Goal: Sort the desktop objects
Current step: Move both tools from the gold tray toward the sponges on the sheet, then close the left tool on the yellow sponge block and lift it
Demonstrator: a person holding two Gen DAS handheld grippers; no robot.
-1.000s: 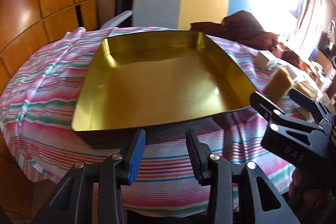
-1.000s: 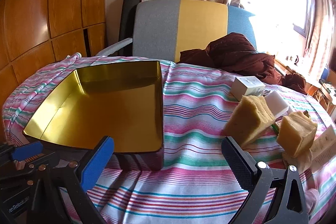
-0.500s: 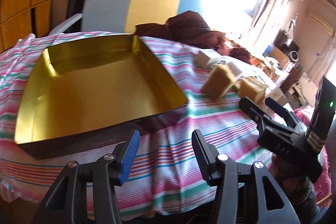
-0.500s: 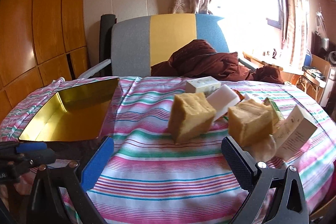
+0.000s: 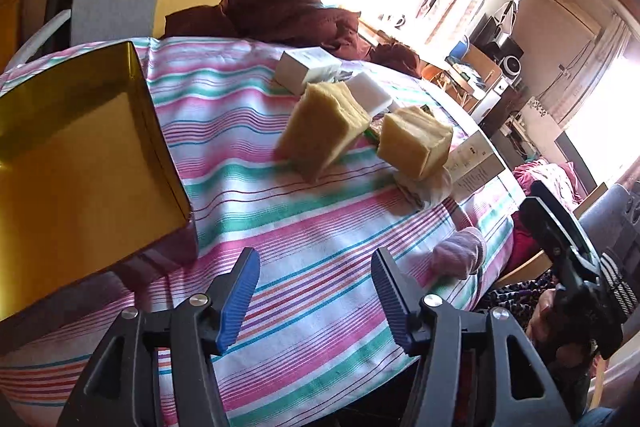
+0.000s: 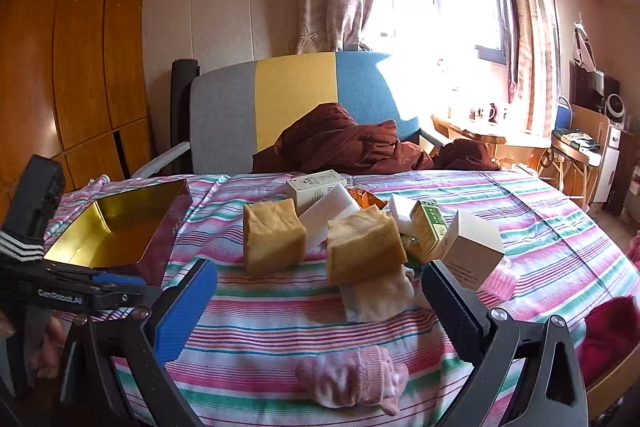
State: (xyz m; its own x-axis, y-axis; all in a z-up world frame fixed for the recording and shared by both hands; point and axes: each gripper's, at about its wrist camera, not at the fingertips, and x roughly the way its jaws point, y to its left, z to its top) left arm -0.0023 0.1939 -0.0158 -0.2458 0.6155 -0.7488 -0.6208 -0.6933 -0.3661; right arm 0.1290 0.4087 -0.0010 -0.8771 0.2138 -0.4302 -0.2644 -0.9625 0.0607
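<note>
A sunlit room, curtains bright at the window, a grey, yellow and blue chair (image 6: pixel 296 99) behind a table (image 6: pixel 540 227) under a striped cloth. Out to the left sits the gold tin (image 6: pixel 116 231), open and bare inside. The clutter is bunched mid-table: two tan sponge blocks, the left sponge (image 6: pixel 272 239) and the right sponge (image 6: pixel 364 247), with a white block (image 6: pixel 332 213) and small cartons behind them, a cream cloth (image 6: pixel 380 295) under the right sponge, and a pink sock (image 6: pixel 352 381) lying near the front edge.

Nothing is picked up yet. The right gripper (image 6: pixel 320 307) hangs low over the near edge, fingers spread wide and empty, aimed at the gap between sock and sponges. The left gripper (image 5: pixel 316 295) is level with it nearer the tin, fingers also apart, holding nothing.

My read: the first pick is being lined up. To do it well, choose one thing. The sock is closest and stands clear of the pile. Come down with the fingers either side of it, close fully on the soft knit, then lift before crossing toward the tin. If a sponge goes first, take the left one, since the right one rests on the cloth and could drag it.
</note>
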